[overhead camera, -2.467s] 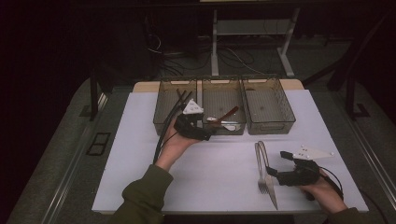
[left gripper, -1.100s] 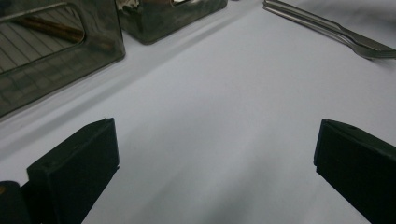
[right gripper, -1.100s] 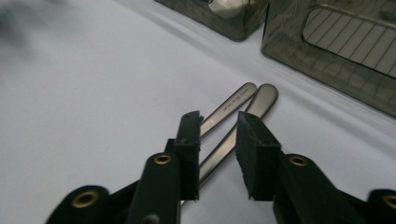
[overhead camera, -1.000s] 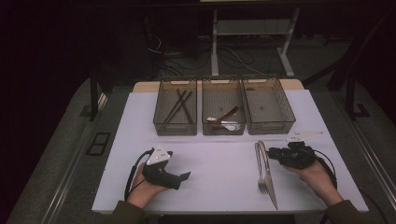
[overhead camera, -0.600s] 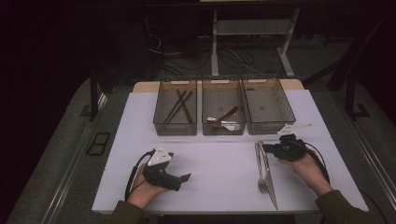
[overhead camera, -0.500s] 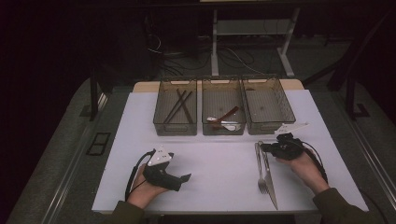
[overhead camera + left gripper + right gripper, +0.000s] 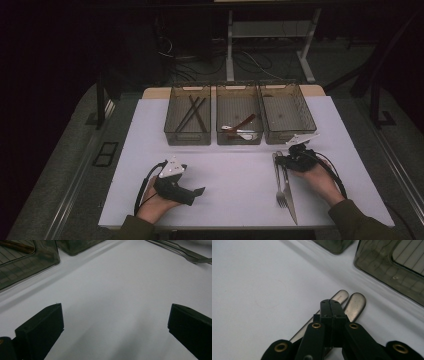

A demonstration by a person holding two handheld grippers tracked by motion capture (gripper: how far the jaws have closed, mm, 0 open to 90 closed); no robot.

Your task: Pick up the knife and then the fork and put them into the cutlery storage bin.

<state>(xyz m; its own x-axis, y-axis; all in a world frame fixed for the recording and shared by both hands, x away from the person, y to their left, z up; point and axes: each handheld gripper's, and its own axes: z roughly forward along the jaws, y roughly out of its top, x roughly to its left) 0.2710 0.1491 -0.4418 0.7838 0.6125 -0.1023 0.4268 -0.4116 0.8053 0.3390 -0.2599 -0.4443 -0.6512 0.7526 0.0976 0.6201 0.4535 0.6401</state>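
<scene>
Cutlery sorting is in hand: three trays stand far-centre, the left tray point(image 7: 187, 122) holding chopsticks. Left gripper point(image 7: 192, 192) rests idle near-left, jaws wide, parked clear. Fork point(image 7: 280, 180) and knife point(image 7: 288, 187) lie side by side near-right; right gripper point(image 7: 281, 160), jaws closed and empty, sits over their far handle ends.

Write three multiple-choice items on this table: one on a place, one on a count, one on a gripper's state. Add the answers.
1. Where do the fork and knife lie?
A. in the left bin
B. on the white table before the right bin
C. on the floor

2. How many bins stand in the row?
A. two
B. three
C. five

3. How are the left hand-held gripper's jaws?
A. wide apart
B. shut on a spoon
C. shut on a chopstick

Answers: 1 B, the high view shows them there. 2 B, three stand side by side. 3 A, bare table shows between them.
</scene>
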